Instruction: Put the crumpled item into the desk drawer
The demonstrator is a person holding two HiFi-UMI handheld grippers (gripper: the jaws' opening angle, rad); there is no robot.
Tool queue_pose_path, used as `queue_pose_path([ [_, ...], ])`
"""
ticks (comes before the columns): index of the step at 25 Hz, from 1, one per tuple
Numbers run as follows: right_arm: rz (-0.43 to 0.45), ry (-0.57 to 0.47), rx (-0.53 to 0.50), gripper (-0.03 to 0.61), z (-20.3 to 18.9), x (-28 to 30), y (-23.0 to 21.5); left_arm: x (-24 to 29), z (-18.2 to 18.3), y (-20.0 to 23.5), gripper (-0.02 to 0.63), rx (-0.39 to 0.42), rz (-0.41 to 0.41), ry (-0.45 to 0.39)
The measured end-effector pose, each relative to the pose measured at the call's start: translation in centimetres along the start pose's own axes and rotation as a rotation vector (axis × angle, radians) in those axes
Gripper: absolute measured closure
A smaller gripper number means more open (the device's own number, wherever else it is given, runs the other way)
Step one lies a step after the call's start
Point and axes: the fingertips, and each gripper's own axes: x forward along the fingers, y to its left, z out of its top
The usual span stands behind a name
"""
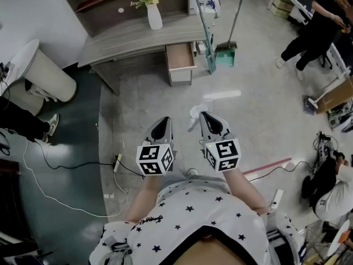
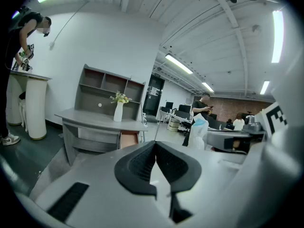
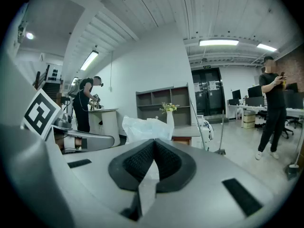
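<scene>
A crumpled white plastic item (image 1: 197, 115) sticks out of my right gripper (image 1: 205, 117), whose jaws are shut on it above the floor. In the right gripper view the item (image 3: 146, 127) bulges just past the closed tips (image 3: 154, 142). My left gripper (image 1: 162, 123) is beside it, shut and empty; its own view shows the pads meeting (image 2: 156, 144) and the item (image 2: 200, 127) off to the right. Ahead stands the grey desk (image 1: 138, 37) with its drawer (image 1: 180, 56) pulled open. The drawer (image 2: 129, 138) appears in the left gripper view as well.
A white vase with flowers (image 1: 154, 12) stands on the desk. A broom and green dustpan (image 1: 227, 51) lean right of the drawer, beside a glass panel (image 1: 203, 26). A white round stand (image 1: 38, 73) is at the left, a cable (image 1: 71, 164) lies on the floor, and a person (image 1: 314, 29) stands at the far right.
</scene>
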Motion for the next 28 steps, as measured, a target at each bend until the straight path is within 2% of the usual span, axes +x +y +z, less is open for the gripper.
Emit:
queue_pose_path([
  [11, 0.024, -0.007, -0.016, 0.583, -0.6, -2.0, 1.8, -2.8, -0.8, -1.0, 0.601, 0.014, 0.003, -0.010],
  [17, 0.029, -0.007, 0.016, 0.581, -0.9, -2.0, 1.9, -3.2, -1.1, -0.9, 0.601, 0.013, 0.009, -0.001],
  [28, 0.040, 0.020, 0.028, 0.581, -1.0, 1.1, 0.9, -0.6, -0.7, 1.2, 0.601, -0.022, 0.027, 0.003],
])
